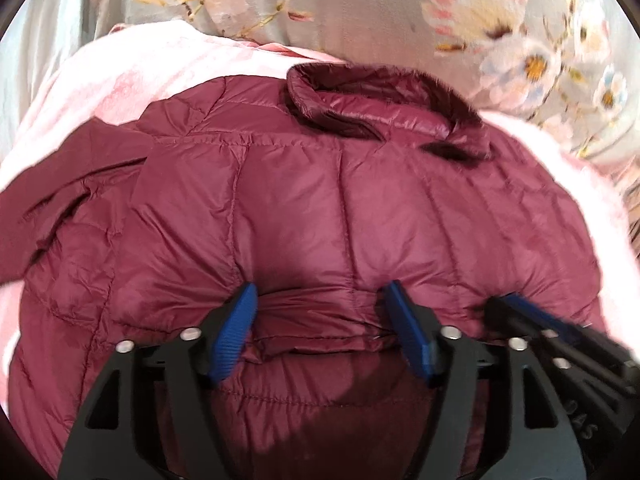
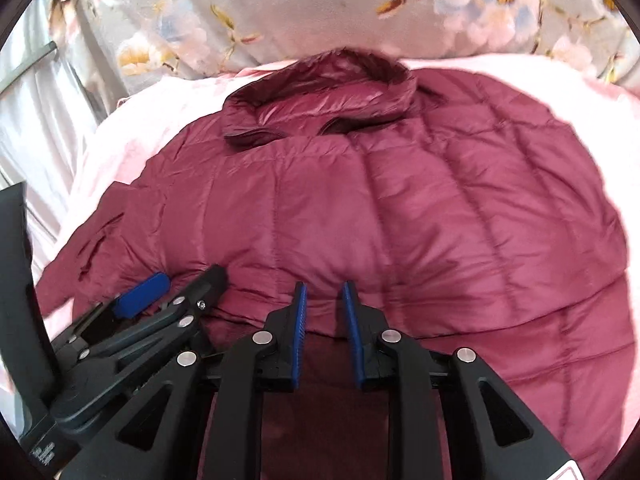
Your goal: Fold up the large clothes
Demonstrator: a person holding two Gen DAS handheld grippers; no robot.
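maroon puffer jacket (image 1: 320,200) spread on bed, collar toward far edge | left hand-held gripper (image 1: 322,300) wide open over folded hem | right hand-held gripper (image 2: 324,300) narrowly parted, hem fabric between pads, grip unclear

A maroon quilted jacket (image 1: 320,208) with a darker collar (image 1: 384,108) is laid on a pale pink sheet (image 1: 132,68). A grey cloth (image 1: 360,4) is printed with pink, white and yellow flowers. Black grippers are fitted with blue pads (image 2: 299,332).

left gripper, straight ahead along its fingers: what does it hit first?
Most likely the maroon puffer jacket: the left gripper already has a quilted fold at its fingertips, jaws wide apart. Depth is unclear.
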